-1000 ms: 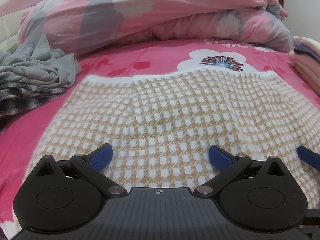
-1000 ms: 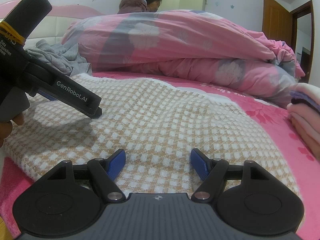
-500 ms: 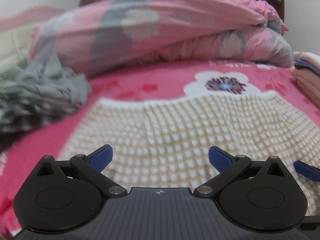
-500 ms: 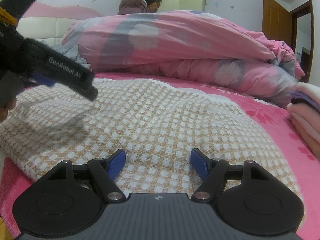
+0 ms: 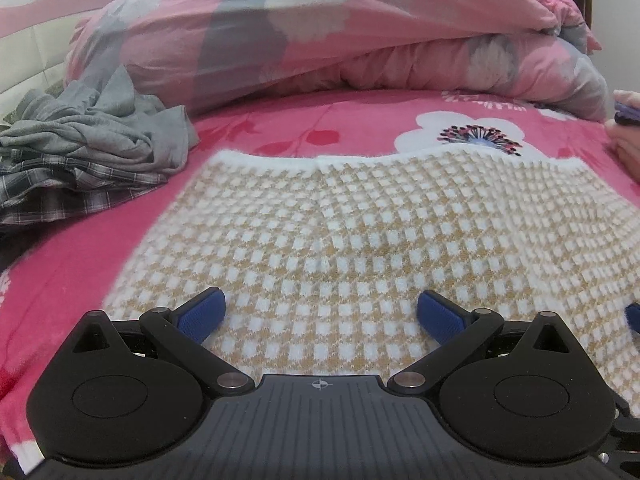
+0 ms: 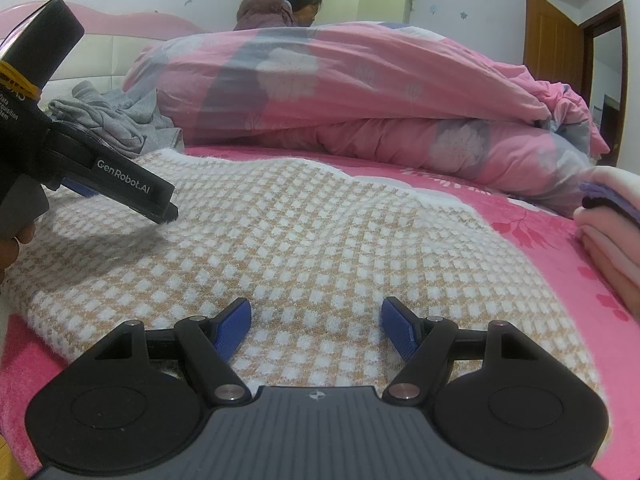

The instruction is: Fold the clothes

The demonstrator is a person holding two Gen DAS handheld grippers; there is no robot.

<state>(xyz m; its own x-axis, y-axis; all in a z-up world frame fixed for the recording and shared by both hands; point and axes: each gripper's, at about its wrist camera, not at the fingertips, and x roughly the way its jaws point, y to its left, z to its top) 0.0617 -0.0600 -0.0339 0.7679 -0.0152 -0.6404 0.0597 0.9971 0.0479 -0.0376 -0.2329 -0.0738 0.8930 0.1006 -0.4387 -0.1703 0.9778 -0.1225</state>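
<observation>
Item: checked knit garment [image 5: 360,240], lay flat mid-frame on pink bed [image 5: 100,248] | left gripper [image 5: 320,316] and right gripper [image 6: 316,326]: fingers wide, empty | done: folded stack [image 6: 612,232], right edge | left: grey heap [image 5: 88,136], upper left.

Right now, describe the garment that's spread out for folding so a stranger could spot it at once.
On the pink floral bedsheet, in front of the rolled pink quilt, lies the checked knit garment. It is spread flat, in tan and white squares with a white edge, unlike the crumpled grey clothes beside it.
</observation>
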